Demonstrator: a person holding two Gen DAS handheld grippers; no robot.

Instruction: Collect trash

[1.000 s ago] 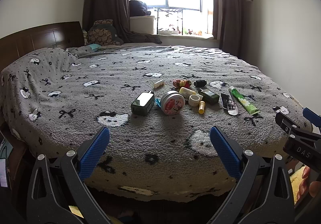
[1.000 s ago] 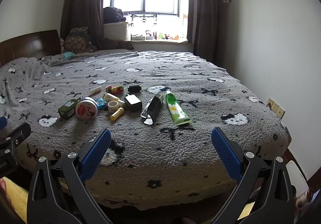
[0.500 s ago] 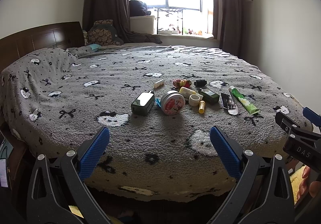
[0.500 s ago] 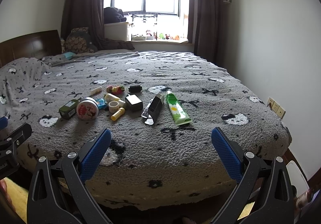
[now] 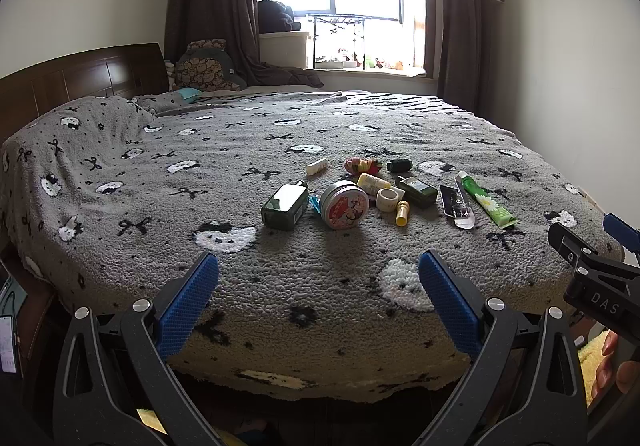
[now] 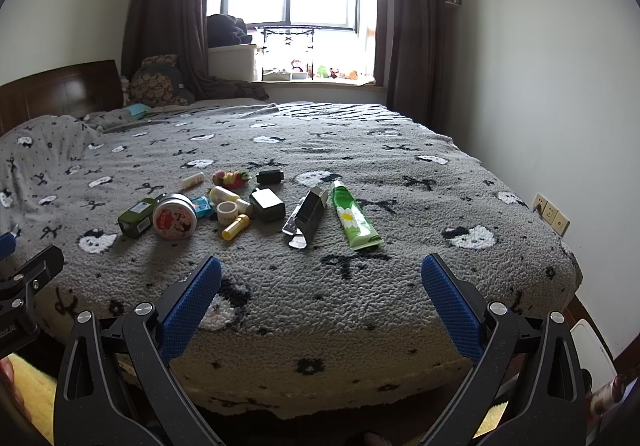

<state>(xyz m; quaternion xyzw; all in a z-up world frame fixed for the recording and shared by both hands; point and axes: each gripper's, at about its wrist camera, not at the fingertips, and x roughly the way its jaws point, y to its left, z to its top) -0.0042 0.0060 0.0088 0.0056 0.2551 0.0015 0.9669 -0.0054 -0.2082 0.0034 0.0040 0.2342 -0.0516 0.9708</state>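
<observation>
Grey-blanket trash pile [image 5: 360,194] well ahead of both open hand-held grippers [image 5: 318,278] [image 6: 320,282].

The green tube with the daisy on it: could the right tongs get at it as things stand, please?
Probably yes. The right tongs are open and empty, short of the bed's edge, and the green tube lies flat with only bare blanket between. A black box sits close beside it, seemingly not touching.

I hold my left hand-held gripper [image 5: 318,288] and right hand-held gripper [image 6: 321,292] level, side by side, jaws spread wide, both empty.
</observation>
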